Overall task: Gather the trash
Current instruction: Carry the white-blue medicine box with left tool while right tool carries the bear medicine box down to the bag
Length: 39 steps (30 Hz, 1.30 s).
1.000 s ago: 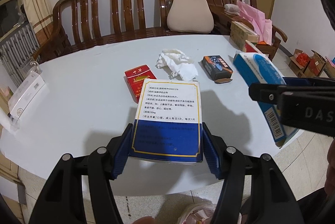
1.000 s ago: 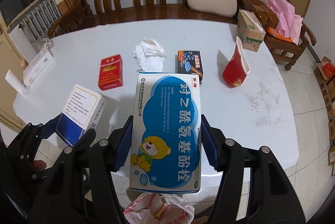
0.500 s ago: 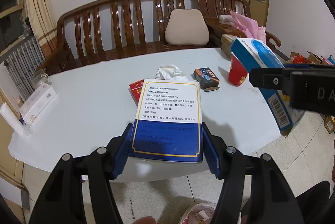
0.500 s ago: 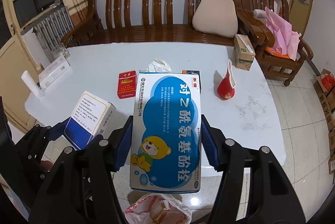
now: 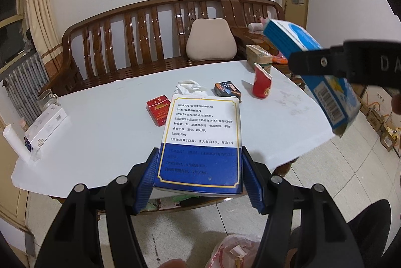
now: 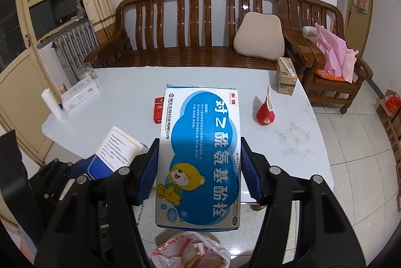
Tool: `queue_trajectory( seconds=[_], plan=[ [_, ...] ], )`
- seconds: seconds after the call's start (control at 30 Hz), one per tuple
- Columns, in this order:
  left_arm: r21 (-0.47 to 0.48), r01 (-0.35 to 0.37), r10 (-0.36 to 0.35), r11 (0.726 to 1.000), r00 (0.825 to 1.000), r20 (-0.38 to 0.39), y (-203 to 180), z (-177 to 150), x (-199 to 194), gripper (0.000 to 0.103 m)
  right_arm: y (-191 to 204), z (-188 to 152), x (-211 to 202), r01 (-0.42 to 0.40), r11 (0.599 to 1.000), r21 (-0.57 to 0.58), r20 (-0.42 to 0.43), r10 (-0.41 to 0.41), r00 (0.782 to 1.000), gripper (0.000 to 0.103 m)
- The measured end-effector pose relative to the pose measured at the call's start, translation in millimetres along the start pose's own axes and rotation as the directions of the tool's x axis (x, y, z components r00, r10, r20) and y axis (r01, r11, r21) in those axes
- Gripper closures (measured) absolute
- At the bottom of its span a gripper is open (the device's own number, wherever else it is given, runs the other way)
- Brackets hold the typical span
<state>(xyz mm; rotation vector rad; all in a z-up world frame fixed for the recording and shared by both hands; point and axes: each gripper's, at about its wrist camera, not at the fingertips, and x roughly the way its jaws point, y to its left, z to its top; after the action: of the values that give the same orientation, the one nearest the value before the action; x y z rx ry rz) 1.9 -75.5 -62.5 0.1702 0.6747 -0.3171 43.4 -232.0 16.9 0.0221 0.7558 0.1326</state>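
Note:
My left gripper (image 5: pixel 200 172) is shut on a white and dark-blue medicine box (image 5: pixel 200 140), held in the air in front of the white table (image 5: pixel 100 132). My right gripper (image 6: pixel 199 171) is shut on a larger blue box with a cartoon bear (image 6: pixel 200 150); that box (image 5: pixel 323 82) also shows at the right of the left wrist view. On the table lie a red cigarette pack (image 5: pixel 158 110), a crumpled white tissue (image 5: pixel 189 89), a dark small box (image 5: pixel 227 90) and a squashed red paper cup (image 5: pixel 262 84). A plastic bag (image 6: pixel 190 251) with red print lies on the floor below.
A drink carton (image 6: pixel 286 79) stands at the table's far right corner. A long white carton (image 5: pixel 46 126), a white roll and a glass mug (image 5: pixel 47 99) sit on the left edge. A wooden bench (image 6: pixel 200 25) with a beige cushion stands behind; cardboard boxes (image 6: pixel 391 115) line the right floor.
Both grippers have risen and pulled back from the table with their boxes still clamped. The table and its litter now look smaller and farther; more floor and the plastic bag show.

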Motion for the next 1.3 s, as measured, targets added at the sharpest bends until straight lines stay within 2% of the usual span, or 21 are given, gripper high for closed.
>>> queue_trajectory(
  seconds=[0.17, 0.63, 0.93, 1.3],
  plan=[
    [-0.009, 0.023, -0.023, 1.000, 1.000, 0.005, -0.4, -10.8, -13.0, 0.043, 0.3, -12.6, -20.4, 0.009, 1.000, -0.005, 0.034, -0.009, 0.999, 0.044],
    [-0.006, 0.096, -0.096, 0.995, 0.995, -0.037, -10.1, -52.9, -28.0, 0.043, 6.0, -68.0, -51.0, 0.024, 1.000, 0.004, 0.051, -0.024, 0.998, 0.044],
    [-0.007, 0.128, -0.128, 0.992, 0.987, -0.093, -19.4, -82.1, -24.2, 0.042, 11.4, -109.4, -50.8, 0.037, 0.999, 0.007, -0.002, -0.037, 0.999, 0.044],
    [0.009, 0.134, -0.130, 0.991, 0.975, -0.180, -29.2, -123.3, -16.8, 0.043, 8.0, -149.0, -45.0, 0.034, 0.999, 0.039, -0.068, -0.032, 0.997, 0.044]
  ],
)
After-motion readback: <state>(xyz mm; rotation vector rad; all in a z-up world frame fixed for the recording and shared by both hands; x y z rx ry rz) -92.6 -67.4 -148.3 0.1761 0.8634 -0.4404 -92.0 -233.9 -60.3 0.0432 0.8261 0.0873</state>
